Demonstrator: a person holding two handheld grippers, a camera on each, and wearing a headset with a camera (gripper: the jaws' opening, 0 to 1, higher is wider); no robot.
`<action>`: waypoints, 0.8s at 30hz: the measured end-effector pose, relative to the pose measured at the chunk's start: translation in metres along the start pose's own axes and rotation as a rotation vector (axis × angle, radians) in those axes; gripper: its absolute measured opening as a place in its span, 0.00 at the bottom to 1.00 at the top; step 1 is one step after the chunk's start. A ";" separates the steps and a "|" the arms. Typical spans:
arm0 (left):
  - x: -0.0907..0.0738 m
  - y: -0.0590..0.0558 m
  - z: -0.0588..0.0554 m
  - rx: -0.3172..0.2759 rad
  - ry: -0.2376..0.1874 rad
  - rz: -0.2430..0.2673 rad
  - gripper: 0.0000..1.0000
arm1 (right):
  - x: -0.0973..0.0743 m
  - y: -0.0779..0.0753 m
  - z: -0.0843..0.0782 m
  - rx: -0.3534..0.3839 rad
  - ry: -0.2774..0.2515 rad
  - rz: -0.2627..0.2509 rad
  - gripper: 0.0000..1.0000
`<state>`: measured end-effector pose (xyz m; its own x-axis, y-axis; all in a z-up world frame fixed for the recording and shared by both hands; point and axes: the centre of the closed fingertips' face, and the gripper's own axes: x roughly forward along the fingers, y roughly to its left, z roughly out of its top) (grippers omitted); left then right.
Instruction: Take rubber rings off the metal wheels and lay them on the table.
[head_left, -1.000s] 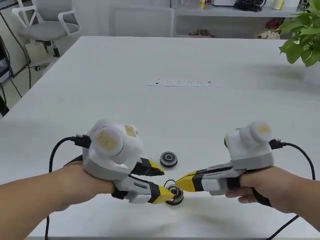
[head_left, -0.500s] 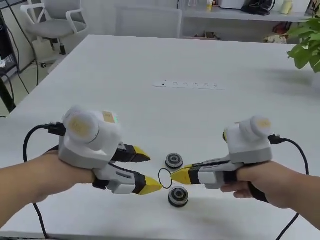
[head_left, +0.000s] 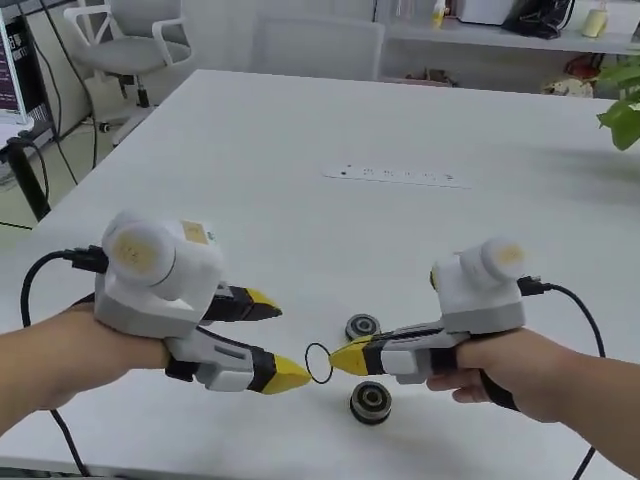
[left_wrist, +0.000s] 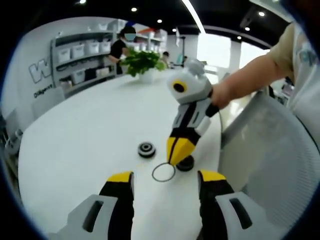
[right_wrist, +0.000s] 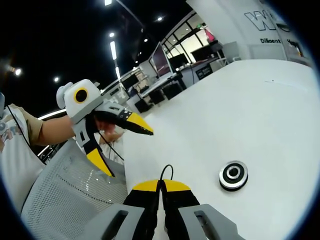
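My right gripper (head_left: 340, 358) is shut on a thin black rubber ring (head_left: 306, 363), which hangs in the air just above the table. My left gripper (head_left: 280, 338) is open, and its yellow fingertips (head_left: 295, 375) sit just left of the ring without touching it. Two metal wheels rest on the white table: one (head_left: 362, 327) behind the ring, the other (head_left: 371, 402) below the right gripper. In the left gripper view the ring (left_wrist: 153, 173) hangs from the right gripper's tip (left_wrist: 179, 150), between my own open jaws. In the right gripper view the ring (right_wrist: 166, 166) sticks up from my shut jaws, with a wheel (right_wrist: 233, 175) to the right.
A flat white power strip (head_left: 395, 176) lies mid-table. An office chair (head_left: 130, 40) stands beyond the far left corner and a green plant (head_left: 625, 110) at the right edge. The table's near edge (head_left: 300, 470) runs just below the grippers. Cables trail from both grippers.
The ring has come off the near wheel, held in the right gripper. Both grippers have risen clear of the wheel, and the left jaws have let it go.
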<state>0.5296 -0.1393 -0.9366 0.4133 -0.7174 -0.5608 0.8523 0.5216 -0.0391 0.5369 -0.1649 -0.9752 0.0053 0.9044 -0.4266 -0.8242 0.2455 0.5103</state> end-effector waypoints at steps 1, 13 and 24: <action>0.000 0.000 0.000 -0.002 -0.001 0.001 0.53 | 0.001 0.000 0.000 0.000 0.003 -0.001 0.00; 0.001 -0.001 -0.001 -0.025 -0.005 0.002 0.55 | 0.006 -0.013 -0.010 0.001 0.035 -0.036 0.00; 0.002 -0.004 -0.005 -0.031 0.008 0.000 0.56 | -0.001 -0.018 -0.020 -0.028 0.065 -0.074 0.13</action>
<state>0.5257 -0.1402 -0.9417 0.4105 -0.7139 -0.5673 0.8418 0.5358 -0.0652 0.5404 -0.1774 -0.9993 0.0307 0.8595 -0.5102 -0.8382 0.3002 0.4553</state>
